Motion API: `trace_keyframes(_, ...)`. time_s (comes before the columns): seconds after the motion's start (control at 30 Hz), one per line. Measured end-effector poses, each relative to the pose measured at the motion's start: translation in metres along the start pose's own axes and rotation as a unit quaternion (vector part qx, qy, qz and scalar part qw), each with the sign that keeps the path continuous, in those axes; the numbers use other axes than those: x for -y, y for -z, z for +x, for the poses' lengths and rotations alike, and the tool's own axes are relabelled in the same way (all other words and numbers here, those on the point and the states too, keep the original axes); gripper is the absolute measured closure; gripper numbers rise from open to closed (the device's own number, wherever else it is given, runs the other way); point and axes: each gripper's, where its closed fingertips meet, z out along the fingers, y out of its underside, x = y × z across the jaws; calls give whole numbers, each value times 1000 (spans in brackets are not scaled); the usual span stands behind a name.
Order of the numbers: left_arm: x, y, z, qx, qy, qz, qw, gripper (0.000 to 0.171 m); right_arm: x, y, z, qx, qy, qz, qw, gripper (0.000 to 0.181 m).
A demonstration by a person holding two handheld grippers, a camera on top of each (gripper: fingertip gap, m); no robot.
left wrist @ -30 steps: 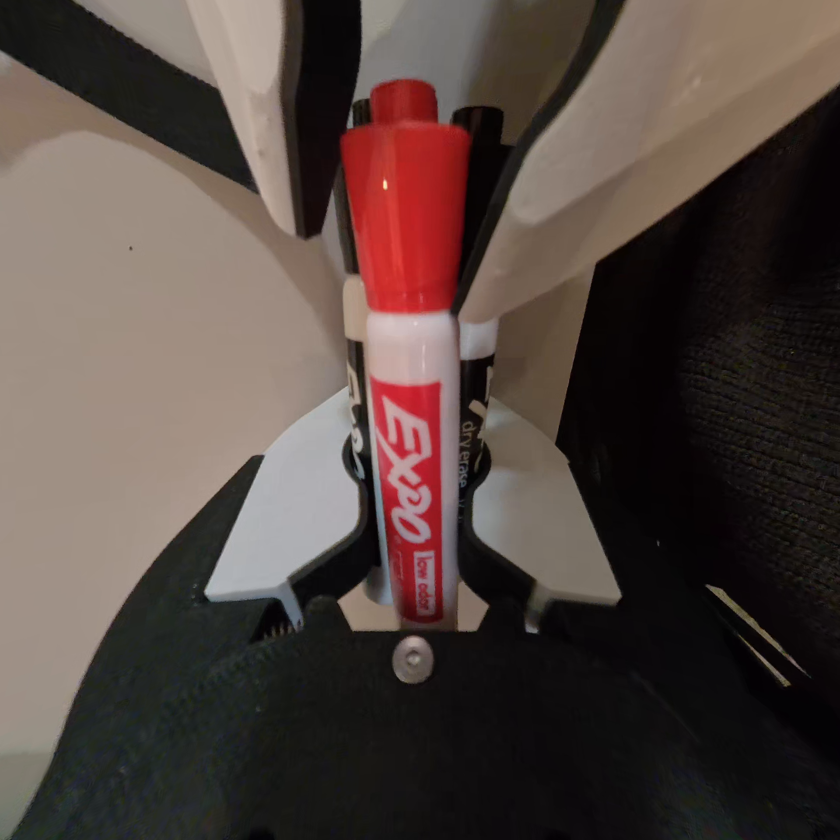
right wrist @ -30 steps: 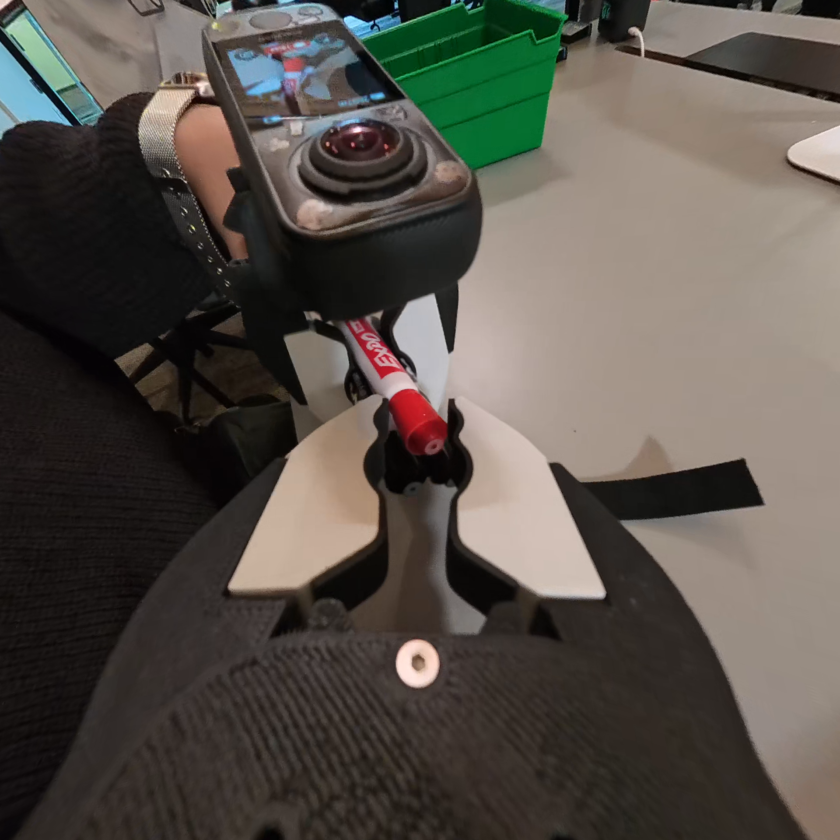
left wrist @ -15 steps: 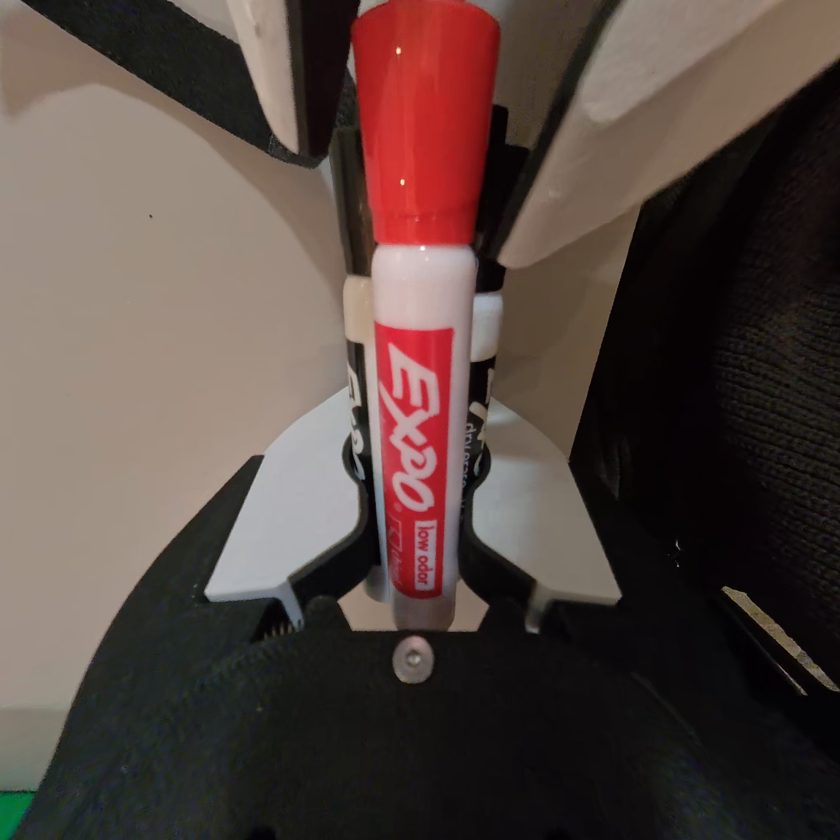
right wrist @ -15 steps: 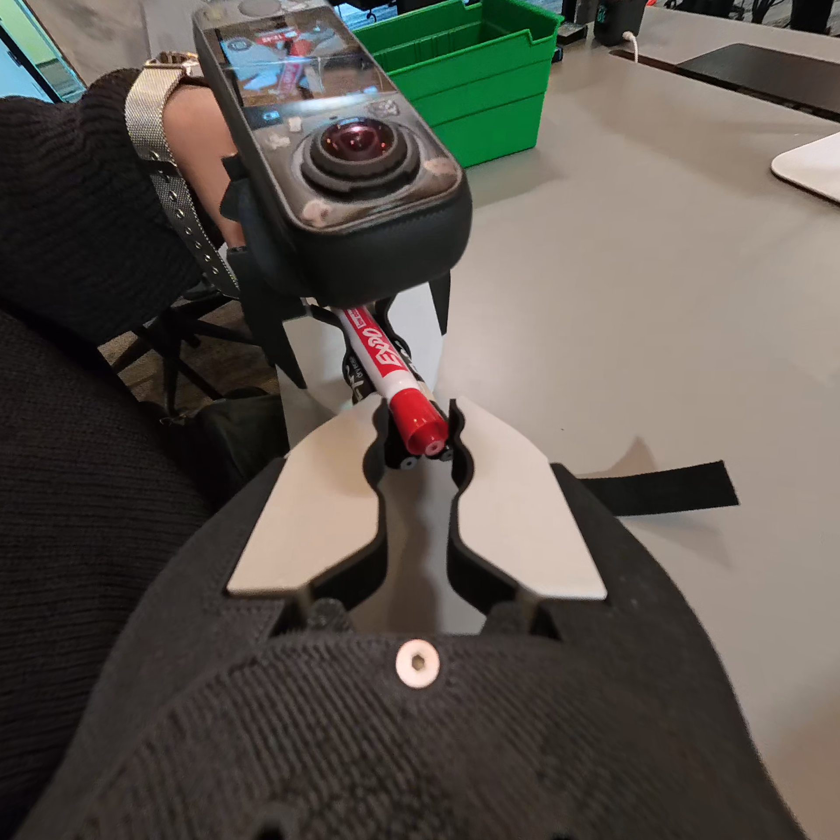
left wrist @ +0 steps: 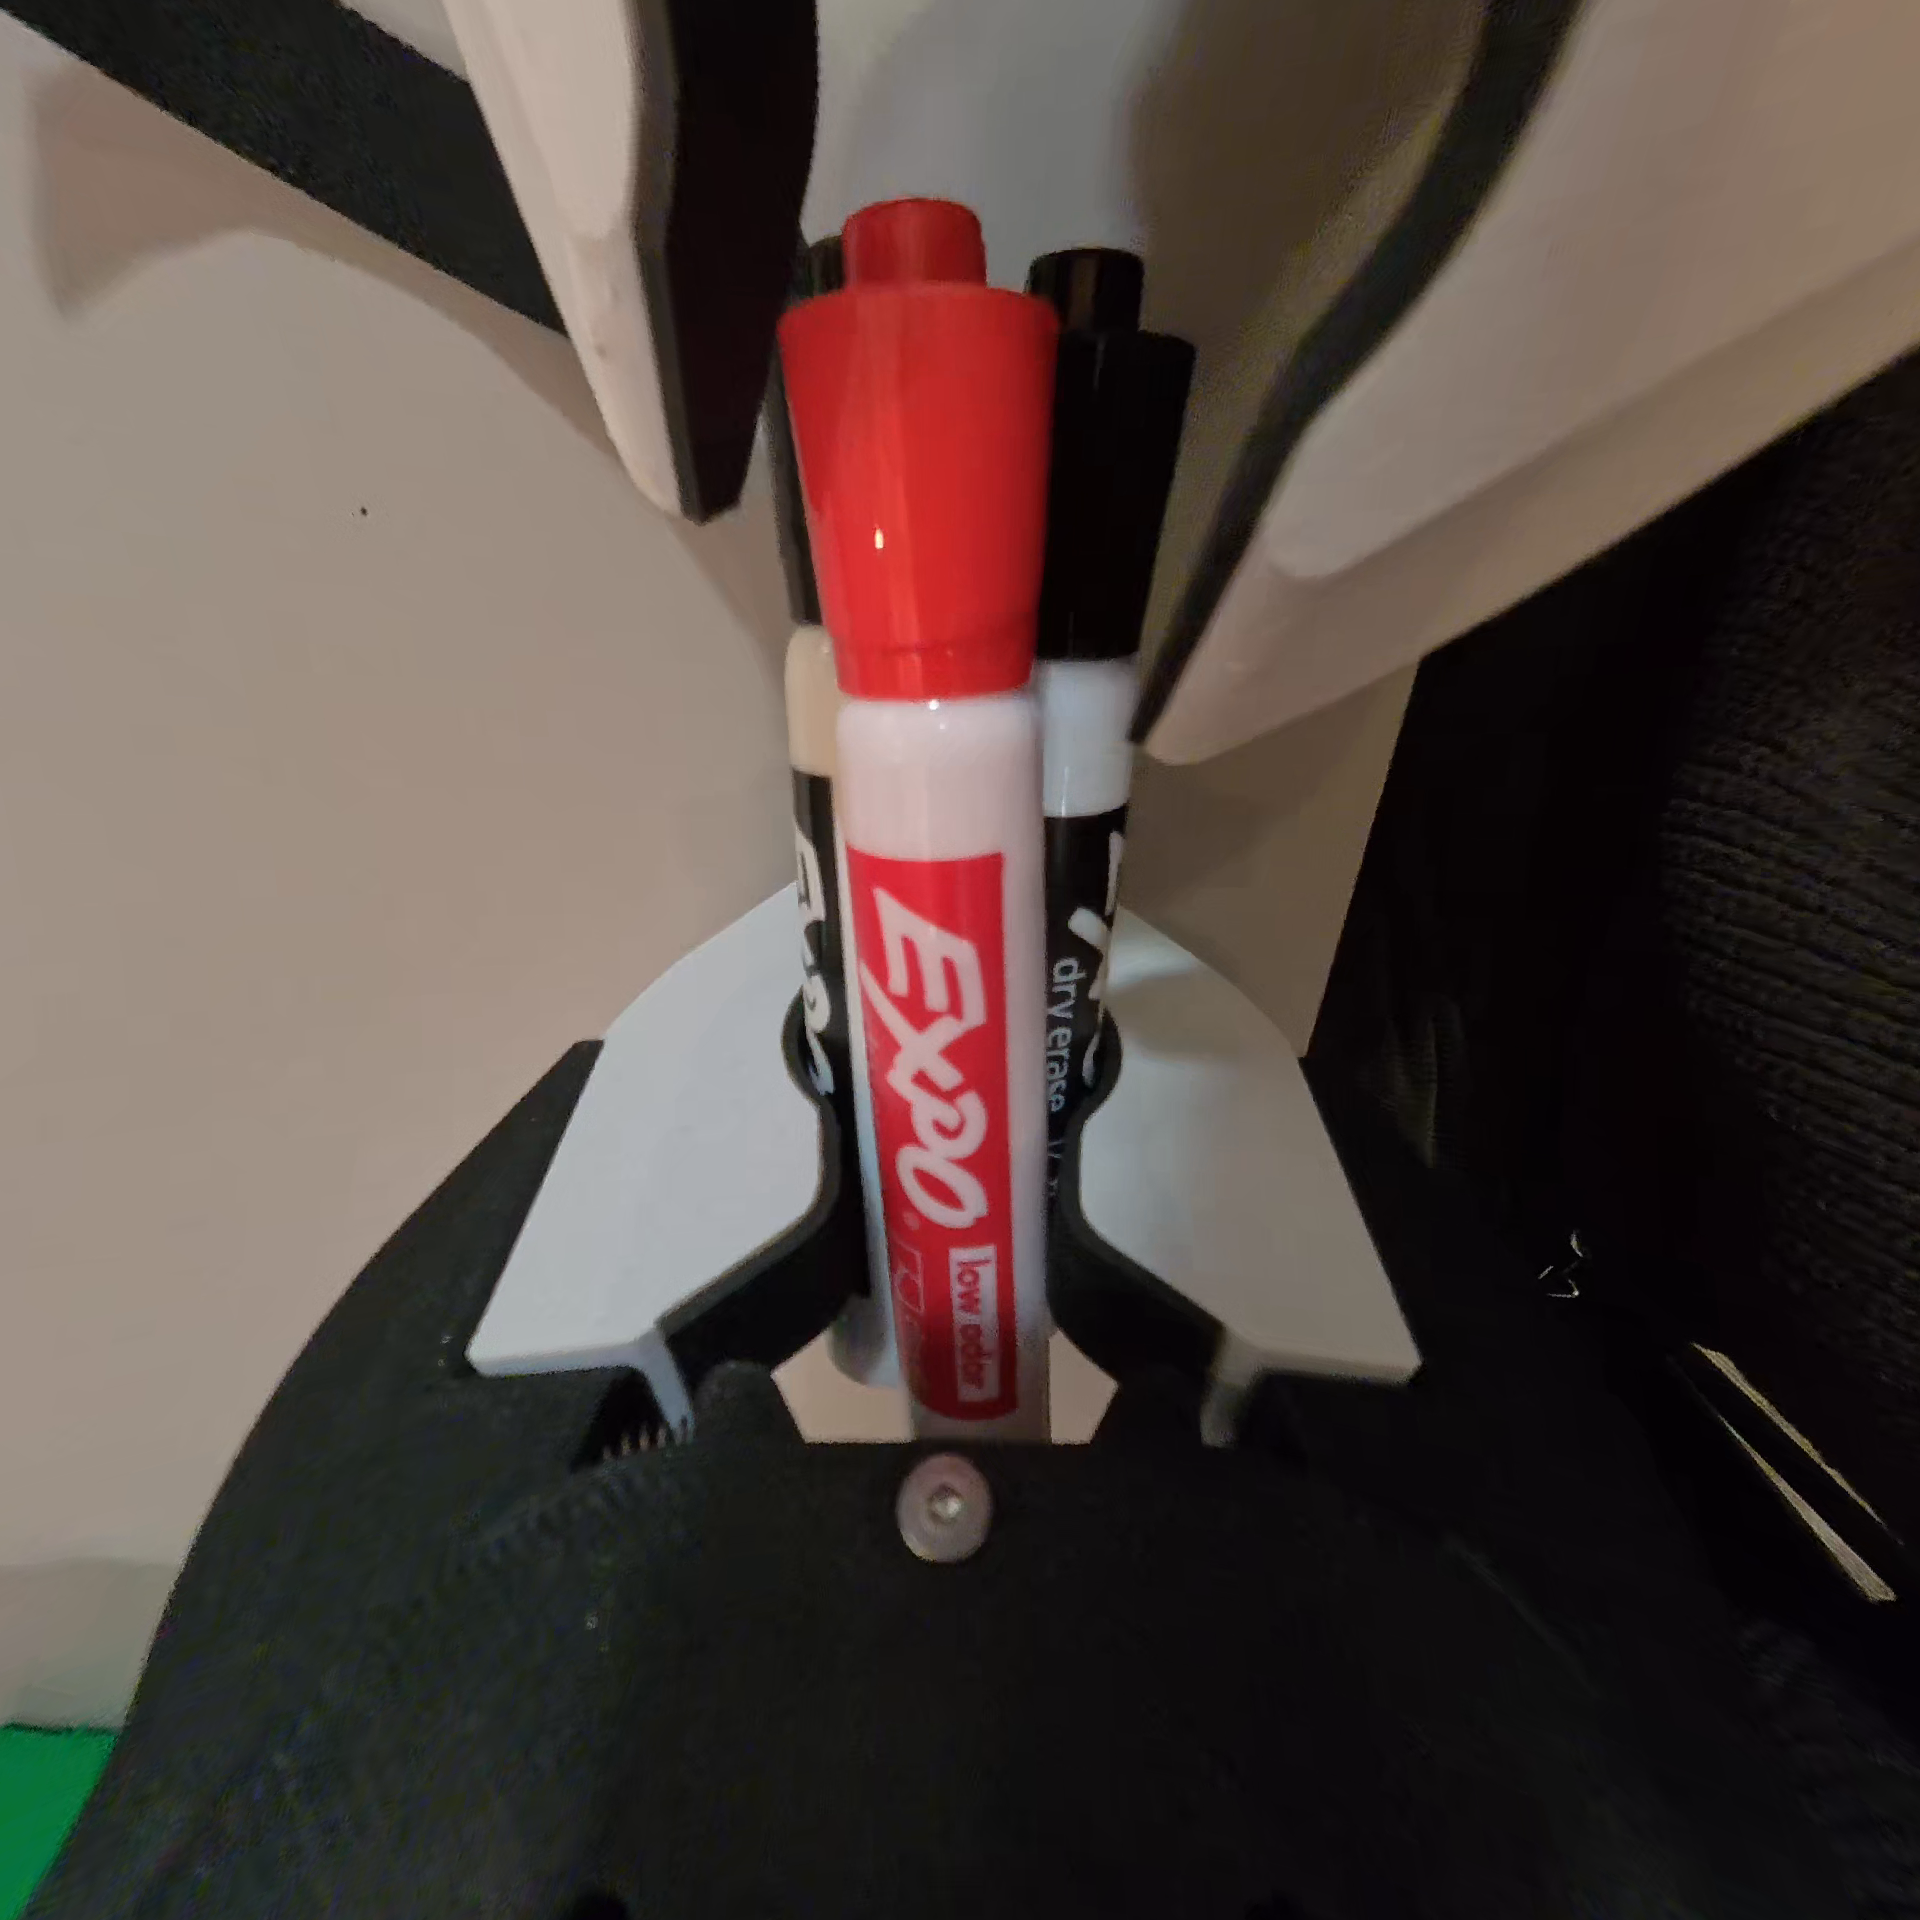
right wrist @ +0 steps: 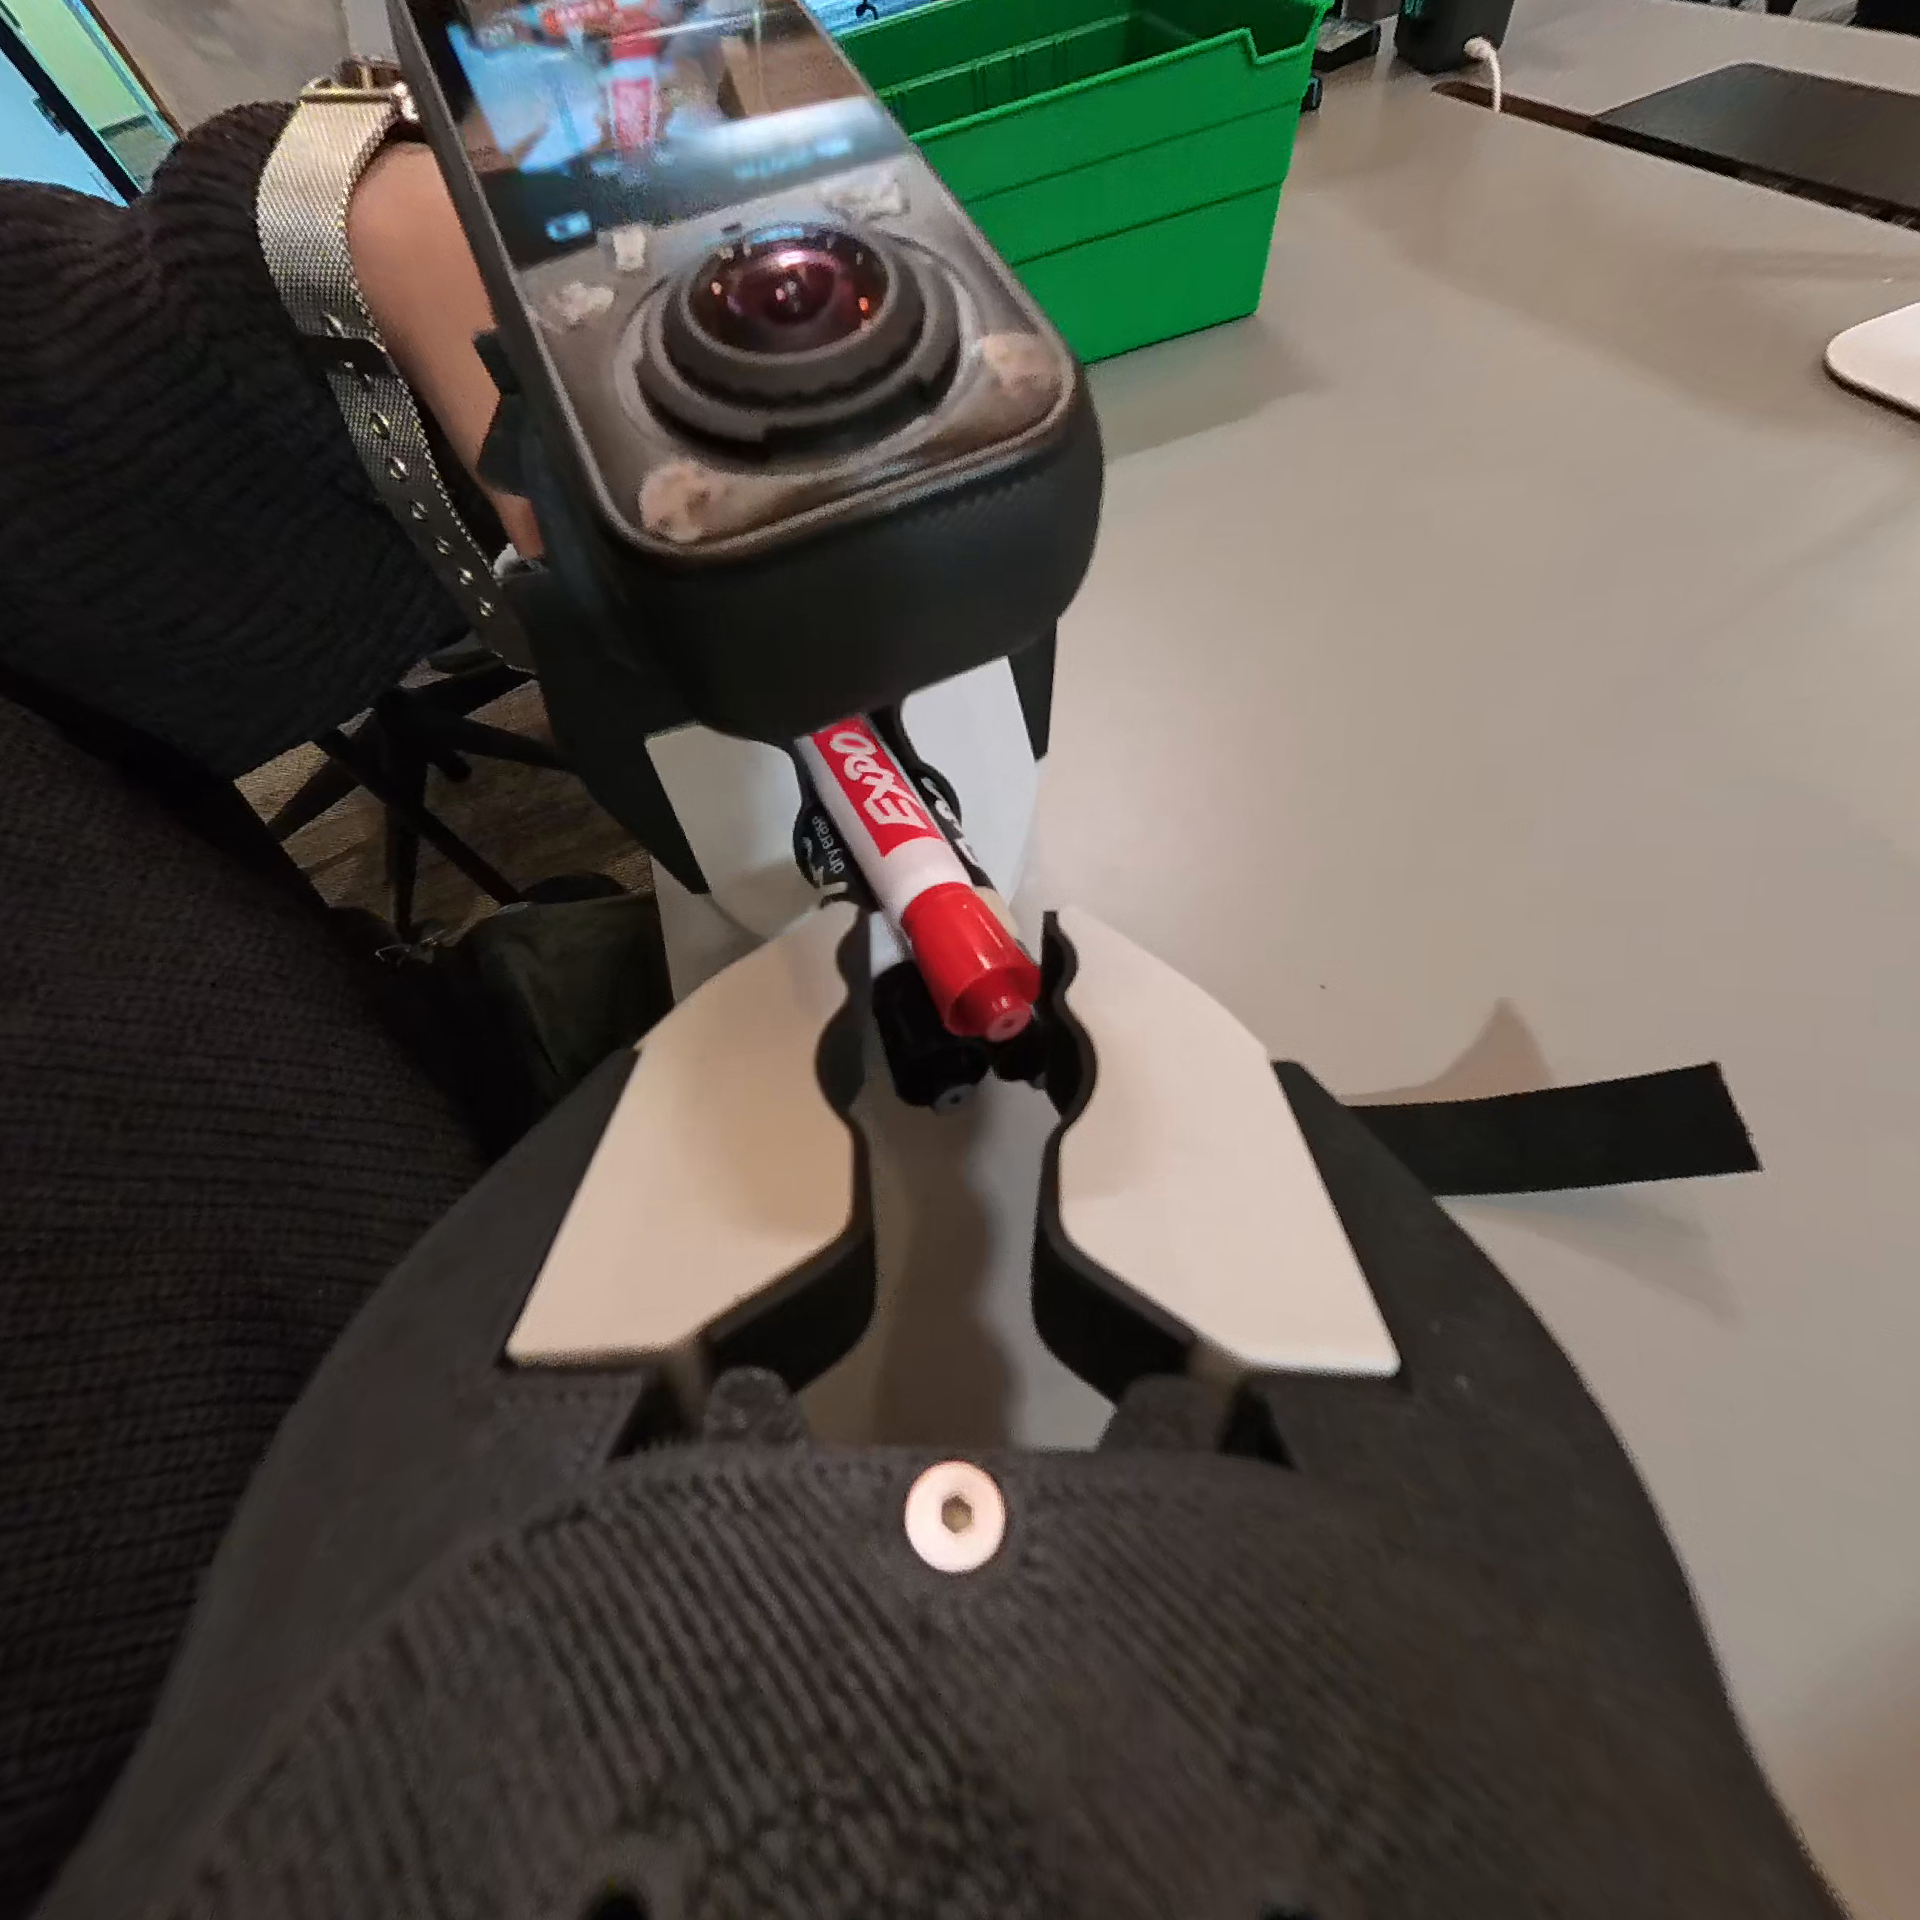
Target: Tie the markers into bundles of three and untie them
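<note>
Between my left gripper (left wrist: 951, 1039) fingers I clamp three markers (left wrist: 935, 935), red atop two black. Around their caps my right gripper (right wrist: 951, 997) fingers sit parted, not gripping; a black strap (right wrist: 1558, 1132) lies on the counter (right wrist: 1507, 675).

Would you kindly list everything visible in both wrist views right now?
Red-capped white marker: one, top of the bundle in the left gripper.
Black-capped markers: two, beneath the red one.
Black fabric strap: one, flat on the table.
Green plastic bin: one, far side of the table.
Grey table: one.
White flat object: one, right table edge.
Left gripper: shut on the marker barrels.
Right gripper: open around the marker caps.
Black knit sleeve: left arm.
</note>
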Motion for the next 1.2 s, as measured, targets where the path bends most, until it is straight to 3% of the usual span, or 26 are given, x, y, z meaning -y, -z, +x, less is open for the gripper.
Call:
trace_keyframes(0.2,-10,-2,-7,21,5,-28,999,128,12,7,9,-18,-21,39,999,133)
trace_keyframes(0.53,-26,2,-18,35,20,-49,998,128,28,31,36,-7,-180,143,973,135)
trace_keyframes(0.73,-41,11,-33,47,50,-27,997,128,25,41,55,-74,-172,147,971,132)
trace_keyframes(0.87,-51,17,-42,58,75,-16,995,128,12,39,64,-123,-139,97,978,131)
trace_keyframes(1.03,-63,11,-36,62,102,-19,993,128,-11,33,68,-212,-35,-12,977,123)
trace_keyframes(1.2,-61,12,-30,61,103,-11,993,128,-55,16,65,-206,-122,-105,965,94)
